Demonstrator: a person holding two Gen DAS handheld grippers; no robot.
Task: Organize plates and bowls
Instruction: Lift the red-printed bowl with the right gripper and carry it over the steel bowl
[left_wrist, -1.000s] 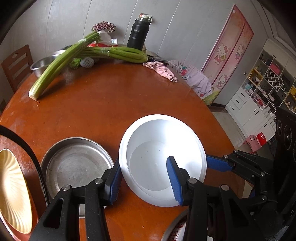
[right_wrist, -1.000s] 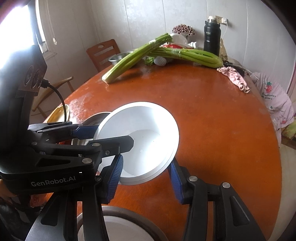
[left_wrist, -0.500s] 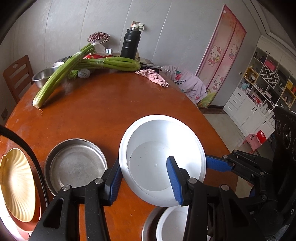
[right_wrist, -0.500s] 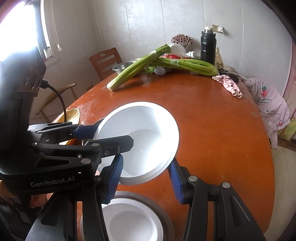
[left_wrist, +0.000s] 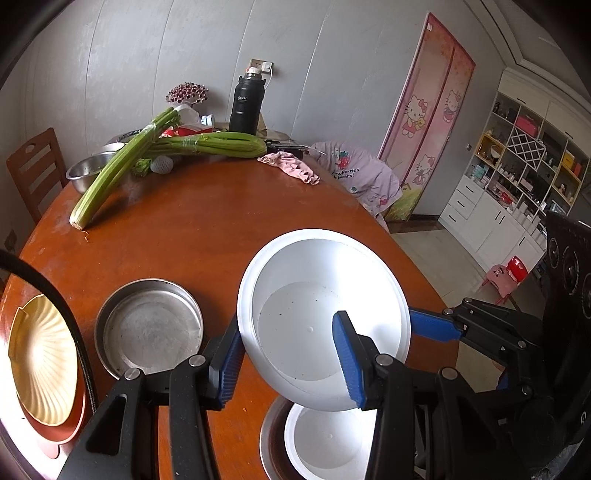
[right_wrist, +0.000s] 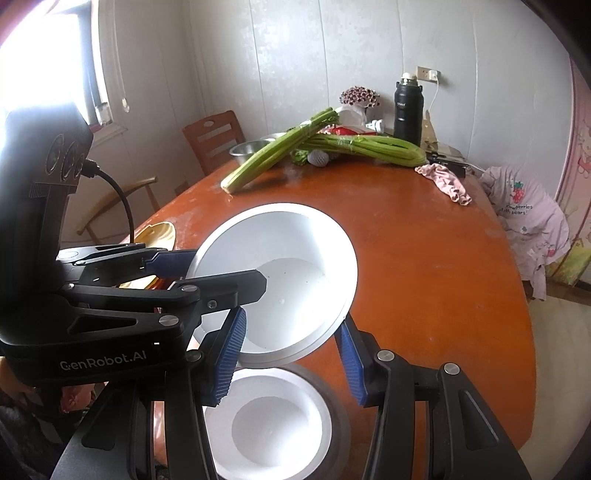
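A white bowl (left_wrist: 317, 280) (right_wrist: 295, 251) hangs tilted above the round brown table (left_wrist: 192, 229), held from both sides. My left gripper (left_wrist: 287, 325) is shut on its left wall, one finger outside and one inside. My right gripper (right_wrist: 291, 321) is shut on the bowl's near rim; one of its blue fingers (left_wrist: 436, 328) meets the right rim. Directly beneath sits a second white bowl (right_wrist: 266, 421) (left_wrist: 325, 443) in a steel dish. An empty steel pan (left_wrist: 147, 328) lies to the left, then a yellow shell-shaped plate (left_wrist: 40, 362) on a red plate.
At the table's far side lie long celery bunches (left_wrist: 155, 147), a steel bowl (left_wrist: 88, 173), a black flask (left_wrist: 245, 103) and a pink cloth (left_wrist: 291, 166). A wooden chair (left_wrist: 33, 166) stands at the left. The table edge curves away on the right.
Both grippers have risen and drawn back with the white bowl. The second white bowl in its steel dish has come into view underneath.
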